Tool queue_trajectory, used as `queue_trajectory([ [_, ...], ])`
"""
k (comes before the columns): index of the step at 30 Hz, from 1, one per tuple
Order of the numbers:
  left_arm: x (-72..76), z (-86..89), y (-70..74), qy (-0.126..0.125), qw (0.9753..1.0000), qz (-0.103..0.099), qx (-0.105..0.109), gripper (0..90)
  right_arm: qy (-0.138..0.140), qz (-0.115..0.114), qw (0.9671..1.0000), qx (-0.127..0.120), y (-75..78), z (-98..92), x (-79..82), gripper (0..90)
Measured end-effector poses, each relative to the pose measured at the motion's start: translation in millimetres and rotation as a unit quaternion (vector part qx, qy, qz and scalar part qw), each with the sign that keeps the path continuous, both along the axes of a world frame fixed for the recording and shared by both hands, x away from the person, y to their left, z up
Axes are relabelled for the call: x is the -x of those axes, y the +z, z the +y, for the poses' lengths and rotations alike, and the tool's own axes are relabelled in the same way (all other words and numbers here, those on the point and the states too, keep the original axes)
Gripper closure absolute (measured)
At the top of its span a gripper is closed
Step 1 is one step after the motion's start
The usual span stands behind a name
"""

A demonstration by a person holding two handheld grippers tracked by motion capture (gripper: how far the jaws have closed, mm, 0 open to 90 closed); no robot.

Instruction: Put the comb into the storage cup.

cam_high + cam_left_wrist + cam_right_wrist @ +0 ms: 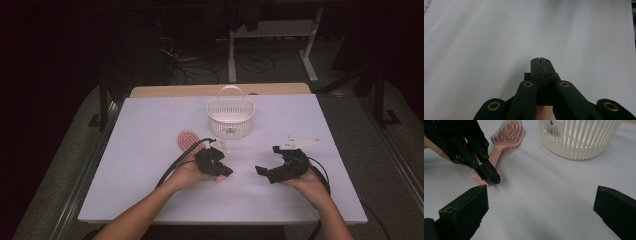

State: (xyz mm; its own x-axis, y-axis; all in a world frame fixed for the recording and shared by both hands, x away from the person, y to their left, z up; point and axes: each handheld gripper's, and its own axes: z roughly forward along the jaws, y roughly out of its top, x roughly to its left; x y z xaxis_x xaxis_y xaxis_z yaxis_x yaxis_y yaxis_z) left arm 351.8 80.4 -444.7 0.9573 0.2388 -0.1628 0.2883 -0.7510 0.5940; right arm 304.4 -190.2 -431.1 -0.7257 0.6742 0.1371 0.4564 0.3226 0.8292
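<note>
The pink hairbrush (187,139) lies flat on the white worktop (140,165), left of its middle, bristles up, its head toward the far edge and its handle running back toward my left gripper (223,170). In the right gripper view the brush (506,137) shows the handle end lying right at the tip of my left gripper (492,178); whether they touch I cannot tell. I hold my left gripper low over the worktop, forearm coming in from the near edge at a slant, wrist bent so the tool points right. Its jaws are pressed together with nothing between them, as the left gripper view (541,65) shows. My right gripper (267,159) hovers right of the middle, pointing left toward the other, jaws spread wide and empty. The white slatted basket (230,116) stands upright near the far edge, just beyond the brush.
</note>
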Motion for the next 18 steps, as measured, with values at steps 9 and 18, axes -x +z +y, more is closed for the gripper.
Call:
queue_trajectory([
  [9, 3.1, 0.9, 1.6, -0.003, 0.9999, 0.002, -0.011, 90.0, 0.0, 0.0, 1.0, 0.0, 0.0, -0.1, -0.1, 0.0],
  [18, 11.6, 10.0, 3.5, -0.005, 0.9997, 0.003, -0.024, 90.0, 0.001, 0.001, 1.0, 0.001, -0.5, 0.3, -0.7, 0.0],
])
